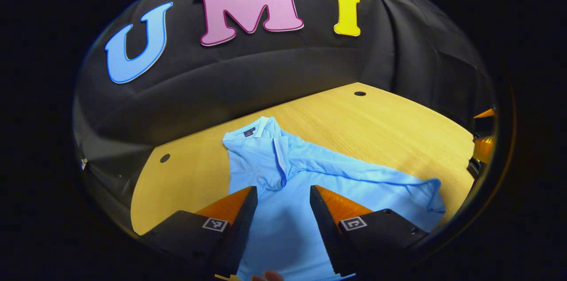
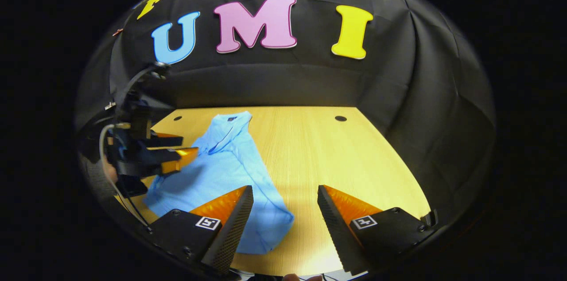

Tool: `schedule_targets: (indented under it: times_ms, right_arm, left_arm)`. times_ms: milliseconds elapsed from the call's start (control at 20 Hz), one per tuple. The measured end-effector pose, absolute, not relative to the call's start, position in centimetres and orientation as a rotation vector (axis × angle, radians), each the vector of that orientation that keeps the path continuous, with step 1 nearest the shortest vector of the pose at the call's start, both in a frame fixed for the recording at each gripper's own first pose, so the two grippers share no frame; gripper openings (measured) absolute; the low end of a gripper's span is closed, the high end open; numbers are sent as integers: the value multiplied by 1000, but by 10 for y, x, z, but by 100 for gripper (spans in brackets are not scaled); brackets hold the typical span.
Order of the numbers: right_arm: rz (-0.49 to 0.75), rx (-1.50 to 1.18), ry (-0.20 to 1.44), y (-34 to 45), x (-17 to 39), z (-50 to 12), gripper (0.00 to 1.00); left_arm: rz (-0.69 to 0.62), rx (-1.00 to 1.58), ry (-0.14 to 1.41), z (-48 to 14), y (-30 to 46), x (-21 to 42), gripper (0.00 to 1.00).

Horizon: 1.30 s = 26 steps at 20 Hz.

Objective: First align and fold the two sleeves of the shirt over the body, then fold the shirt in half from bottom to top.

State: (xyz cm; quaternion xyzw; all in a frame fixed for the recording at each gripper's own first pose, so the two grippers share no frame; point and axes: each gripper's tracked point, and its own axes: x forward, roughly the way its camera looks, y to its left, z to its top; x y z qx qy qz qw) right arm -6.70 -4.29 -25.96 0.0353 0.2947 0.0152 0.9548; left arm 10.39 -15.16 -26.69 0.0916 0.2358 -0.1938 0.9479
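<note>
A light blue polo shirt (image 1: 288, 210) lies on the wooden table (image 1: 376, 130), collar (image 1: 261, 132) at the far end. One sleeve (image 1: 398, 183) stretches out to the right in the left gripper view. My left gripper (image 1: 283, 194) hovers open over the shirt's body, nothing between its fingers. In the right gripper view the shirt (image 2: 221, 170) lies to the left, a sleeve end (image 2: 270, 228) reaching down by my fingers. My right gripper (image 2: 285, 194) is open above the table beside that sleeve. The left gripper (image 2: 175, 152) also appears at the shirt's left edge, held by a hand.
The table (image 2: 332, 161) has round cable holes near its back corners (image 2: 340, 118) (image 2: 177, 118). Black cloth walls close in behind and on both sides. Bare wood lies right of the shirt. A fingertip (image 1: 268, 275) shows at the bottom edge in the left gripper view.
</note>
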Motion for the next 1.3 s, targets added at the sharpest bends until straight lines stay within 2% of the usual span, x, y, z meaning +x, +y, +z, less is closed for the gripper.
schedule_targets:
  times_ms: [150,500,800,1100,1150,1200,1250,1300]
  right_arm:
    - [42,70,670,-37,-77,-286,92]
    - [78,37,863,-16,-117,-351,92]
    - [104,14,990,-6,-129,-390,92]
    - [147,31,1006,4,-114,-392,92]
    - [160,29,1005,6,-113,-392,81]
    - [172,28,1000,9,-112,-391,79]
    - [178,34,1001,11,-111,-392,63]
    - [182,41,997,13,-111,-391,54]
  left_arm:
    - [-364,168,548,-279,-118,56,77]
    - [-267,107,819,-357,-52,-41,77]
    - [-223,46,912,-383,-46,-46,77]
    - [-235,-31,961,-386,-54,-42,77]
    - [-236,-30,967,-388,-51,-42,65]
    - [-254,-28,962,-387,-55,-41,59]
    - [-268,-18,968,-386,-58,-42,38]
    - [-285,-10,965,-387,-62,-40,34]
